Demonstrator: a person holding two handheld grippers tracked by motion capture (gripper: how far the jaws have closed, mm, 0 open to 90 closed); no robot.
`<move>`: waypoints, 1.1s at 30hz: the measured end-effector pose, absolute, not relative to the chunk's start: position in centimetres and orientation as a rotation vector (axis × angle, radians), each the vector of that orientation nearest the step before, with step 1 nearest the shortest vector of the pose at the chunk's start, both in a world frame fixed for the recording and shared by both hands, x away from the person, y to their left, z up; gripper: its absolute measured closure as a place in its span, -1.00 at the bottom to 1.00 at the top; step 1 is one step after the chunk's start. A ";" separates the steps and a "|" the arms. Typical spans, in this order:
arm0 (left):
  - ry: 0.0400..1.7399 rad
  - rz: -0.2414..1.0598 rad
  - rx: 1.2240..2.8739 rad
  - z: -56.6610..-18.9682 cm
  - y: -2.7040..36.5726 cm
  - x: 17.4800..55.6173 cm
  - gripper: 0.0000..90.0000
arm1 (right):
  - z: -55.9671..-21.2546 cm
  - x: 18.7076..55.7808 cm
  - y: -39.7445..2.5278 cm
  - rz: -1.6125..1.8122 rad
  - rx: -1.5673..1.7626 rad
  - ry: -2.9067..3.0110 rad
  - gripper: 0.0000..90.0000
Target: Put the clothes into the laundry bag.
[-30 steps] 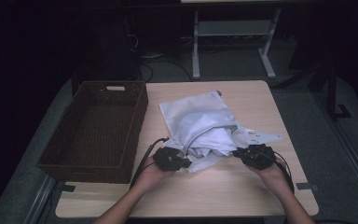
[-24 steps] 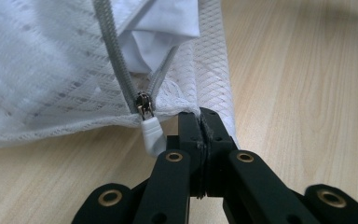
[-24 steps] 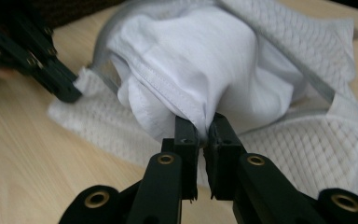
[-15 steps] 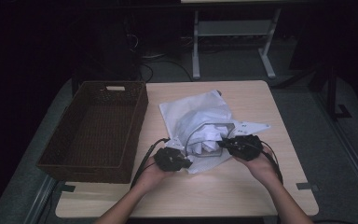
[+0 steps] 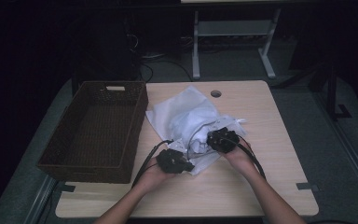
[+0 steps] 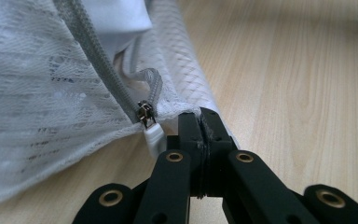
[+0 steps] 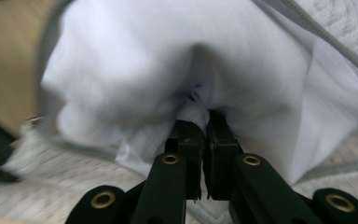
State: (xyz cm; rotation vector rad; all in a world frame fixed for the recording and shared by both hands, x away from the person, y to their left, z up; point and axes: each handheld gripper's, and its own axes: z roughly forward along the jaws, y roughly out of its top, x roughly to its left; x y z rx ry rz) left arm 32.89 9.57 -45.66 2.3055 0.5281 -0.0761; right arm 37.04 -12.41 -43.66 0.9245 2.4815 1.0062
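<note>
A white mesh laundry bag (image 5: 179, 114) with a grey zipper (image 6: 98, 60) lies on the wooden table (image 5: 261, 107). White cloth (image 7: 168, 70) bulges from its open mouth. My left gripper (image 5: 186, 166) is shut on the bag's mesh edge (image 6: 186, 109) at the near corner, just beside the white zipper pull (image 6: 154, 137). My right gripper (image 5: 210, 140) is shut on a fold of the white cloth (image 5: 200, 140), pushed in against the bag's opening. My left gripper (image 6: 200, 123) and right gripper (image 7: 201, 123) both show jaws pressed together.
A dark brown wicker basket (image 5: 137, 121) stands at the table's left side, close to the bag. A round cable hole (image 5: 216, 94) sits near the far edge. Bare tabletop lies to the right and along the near edge.
My right gripper has moved left and inward, carrying the white cloth toward the bag's mouth. My left gripper has stayed at the bag's near corner.
</note>
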 end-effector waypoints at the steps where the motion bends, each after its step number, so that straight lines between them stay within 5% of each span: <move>1: 0.527 -0.080 2.305 -45.7 9.5 32.8 0.98 | -43.8 37.3 -12.3 0.995 0.927 2.480 0.92; 10: 0.519 -0.098 2.314 -45.7 9.6 32.8 0.98 | -45.5 38.7 -12.6 0.974 0.996 2.463 0.84; 16: 0.525 -0.094 2.317 -45.6 10.0 32.8 0.98 | -44.5 37.6 -14.6 1.056 0.985 2.495 0.27; 22: 0.531 -0.092 2.324 -45.5 10.1 32.9 0.98 | -43.0 36.1 -17.8 1.154 0.982 2.490 -0.10; 33: 0.539 -0.100 2.324 -45.6 10.1 32.9 0.98 | -44.6 40.9 -23.3 1.074 1.220 2.297 -0.03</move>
